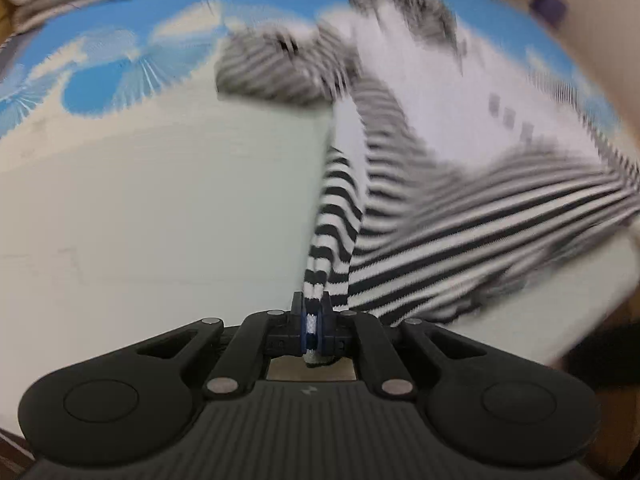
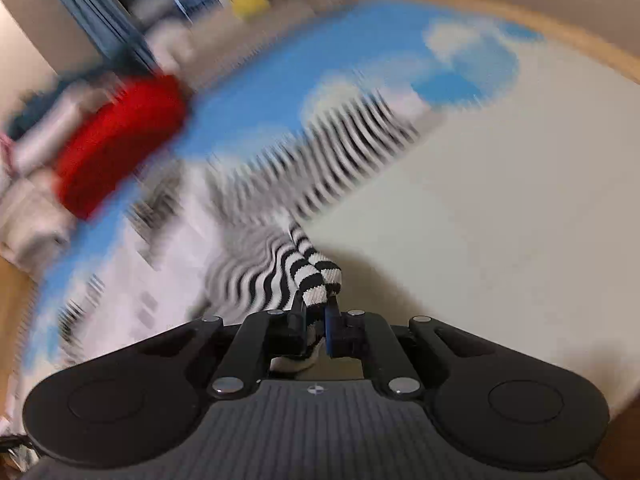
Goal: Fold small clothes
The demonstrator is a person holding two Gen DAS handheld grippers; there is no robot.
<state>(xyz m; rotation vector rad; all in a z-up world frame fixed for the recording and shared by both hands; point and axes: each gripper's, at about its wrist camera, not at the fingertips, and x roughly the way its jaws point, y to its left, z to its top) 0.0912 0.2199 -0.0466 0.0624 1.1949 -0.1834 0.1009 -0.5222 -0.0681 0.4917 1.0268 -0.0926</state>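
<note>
Garment: we have a striped top (image 1: pixel 460 216), black and white knit, spread over the pale table (image 1: pixel 160 200) toward its right edge, one part lifted.
Left claw (image 1: pixel 314 322): pinched tight on a bunched striped edge.
Right claw (image 2: pixel 318 314): clamped on a folded striped hem.
Handling: we judge it light, soft and stretchy; it will sag between grips.
Hold: best at hems or corners, kept taut.
Blur: finer detail unreadable.

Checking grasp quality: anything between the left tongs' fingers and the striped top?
Nothing. Left wrist view shows the left tongs pinching the striped top directly, cloth in the jaws.
</note>
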